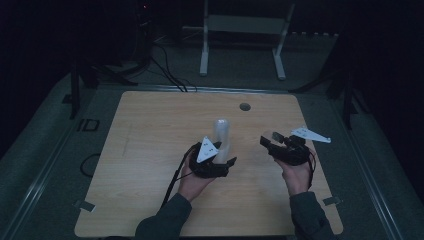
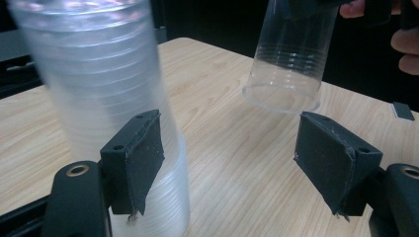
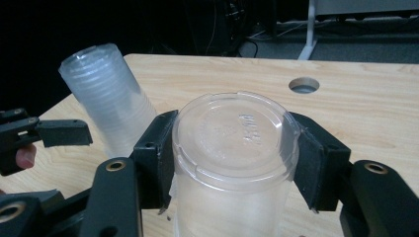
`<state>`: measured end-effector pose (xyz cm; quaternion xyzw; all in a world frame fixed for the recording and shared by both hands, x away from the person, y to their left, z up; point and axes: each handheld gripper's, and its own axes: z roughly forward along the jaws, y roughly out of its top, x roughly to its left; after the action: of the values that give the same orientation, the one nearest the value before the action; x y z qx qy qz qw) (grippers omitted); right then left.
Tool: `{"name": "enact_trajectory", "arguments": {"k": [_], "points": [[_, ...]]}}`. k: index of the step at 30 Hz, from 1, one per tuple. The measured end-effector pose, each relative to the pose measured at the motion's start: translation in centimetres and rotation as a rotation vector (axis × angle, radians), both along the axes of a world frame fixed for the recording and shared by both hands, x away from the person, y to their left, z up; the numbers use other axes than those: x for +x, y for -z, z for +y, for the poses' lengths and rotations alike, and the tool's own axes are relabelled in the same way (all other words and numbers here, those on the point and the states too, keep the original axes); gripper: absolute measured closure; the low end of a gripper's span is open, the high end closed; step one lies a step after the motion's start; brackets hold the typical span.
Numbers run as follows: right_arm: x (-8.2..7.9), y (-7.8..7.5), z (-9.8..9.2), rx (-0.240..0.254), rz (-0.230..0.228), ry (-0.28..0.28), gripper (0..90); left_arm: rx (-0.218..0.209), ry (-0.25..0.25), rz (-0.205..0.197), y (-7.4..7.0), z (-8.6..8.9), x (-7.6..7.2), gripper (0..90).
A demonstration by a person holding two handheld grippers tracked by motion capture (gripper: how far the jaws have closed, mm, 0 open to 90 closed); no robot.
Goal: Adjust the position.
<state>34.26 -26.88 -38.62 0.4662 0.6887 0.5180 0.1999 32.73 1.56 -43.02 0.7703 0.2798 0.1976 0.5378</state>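
A tall stack of clear plastic cups [image 1: 221, 134] stands mouth down near the middle of the wooden table [image 1: 150, 150]. My left gripper [image 1: 222, 161] is at its base. In the left gripper view the stack [image 2: 99, 89] rests against one pad [image 2: 143, 158], while the other pad [image 2: 331, 163] stands well off it, so the left gripper [image 2: 230, 133] is open. My right gripper [image 1: 268, 141] is to the right of the stack, shut on a single clear cup [image 3: 232, 133] held upside down. That cup [image 2: 289, 54] hangs mouth down just above the tabletop.
A round hole [image 1: 244, 106] sits in the tabletop at the back centre. A white frame stand [image 1: 242, 30] and dark cables [image 1: 167, 70] lie on the floor behind the table. Bare wood stretches to the left of the stack.
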Motion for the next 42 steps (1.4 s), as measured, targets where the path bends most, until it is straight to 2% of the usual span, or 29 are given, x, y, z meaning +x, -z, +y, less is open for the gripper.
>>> {"name": "enact_trajectory", "arguments": {"k": [9,16,19,27,29,34,42], "points": [[-0.4,1.1,-0.3,0.011,0.024,0.009,40.9,0.013,0.022,0.016,0.4,-1.8,0.5,24.9],[-0.6,1.3,-0.4,0.017,0.031,0.010,40.9,0.017,0.029,0.027,0.9,-3.3,0.7,19.7],[-0.6,1.4,-0.5,0.041,0.037,0.006,40.9,0.016,0.037,0.032,1.2,-4.0,0.7,19.0],[-0.9,1.6,-0.5,0.060,0.047,0.001,40.9,0.022,0.056,0.040,1.9,-5.2,0.7,18.6],[-0.9,1.8,-0.6,0.101,0.062,-0.012,40.9,0.022,0.070,0.041,2.1,-5.6,0.7,18.6],[-0.9,2.0,-0.7,0.147,0.080,-0.022,41.0,0.013,0.083,0.040,2.2,-5.9,0.6,18.1],[-0.9,2.5,-0.5,0.172,0.098,-0.023,41.0,0.000,0.107,0.049,2.1,-6.0,0.7,17.1]]}}
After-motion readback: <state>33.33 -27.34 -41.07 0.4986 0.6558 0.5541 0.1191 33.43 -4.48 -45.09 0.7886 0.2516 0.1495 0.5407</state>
